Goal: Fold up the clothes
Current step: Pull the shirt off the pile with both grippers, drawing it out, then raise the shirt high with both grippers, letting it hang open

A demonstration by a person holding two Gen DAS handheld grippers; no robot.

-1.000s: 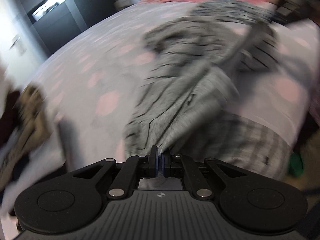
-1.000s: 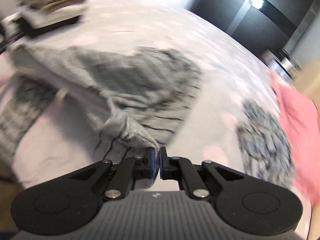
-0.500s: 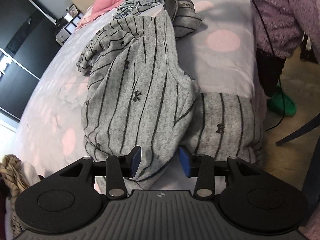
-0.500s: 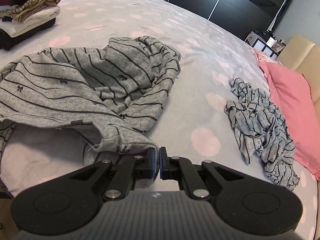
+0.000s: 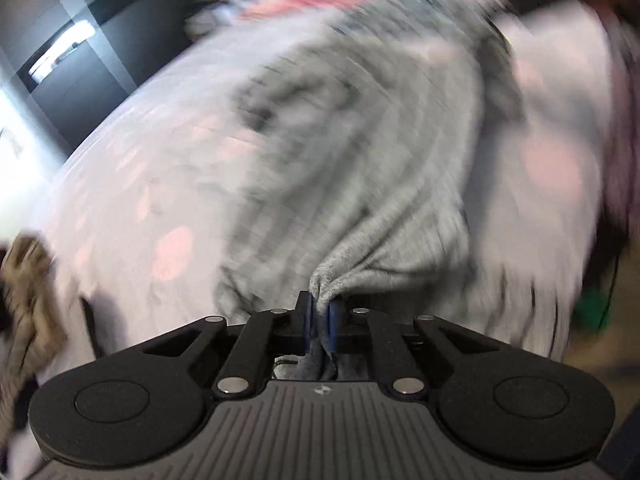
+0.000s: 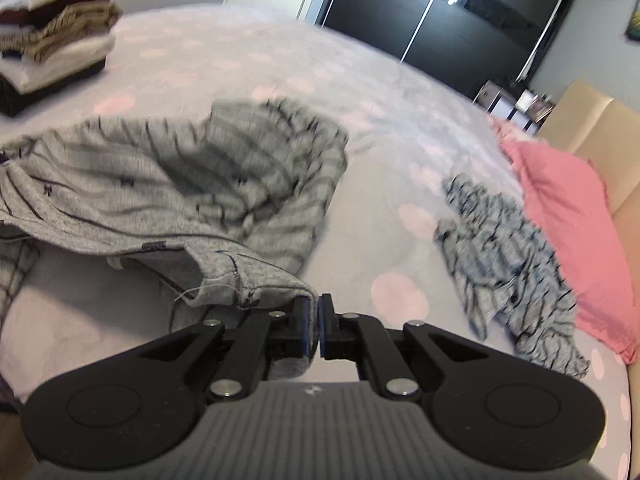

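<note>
Grey striped garment lies rumpled near the bed's edge; left gripper, its jaws just closed, and right gripper each pinch its hem, seemingly to spread it flat.

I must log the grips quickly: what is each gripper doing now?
Left gripper: jaws just closed, shut on the grey striped knit garment.
Right gripper: shut on a hem of the same garment.

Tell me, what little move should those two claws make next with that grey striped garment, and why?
Probably lift and draw the two claws apart to stretch the cloth flat. The left claw, whose jaws have just been closing, pinches a bunched fold of the grey striped garment, and the right claw grips its hem, while the rest lies crumpled on the bed.
</note>
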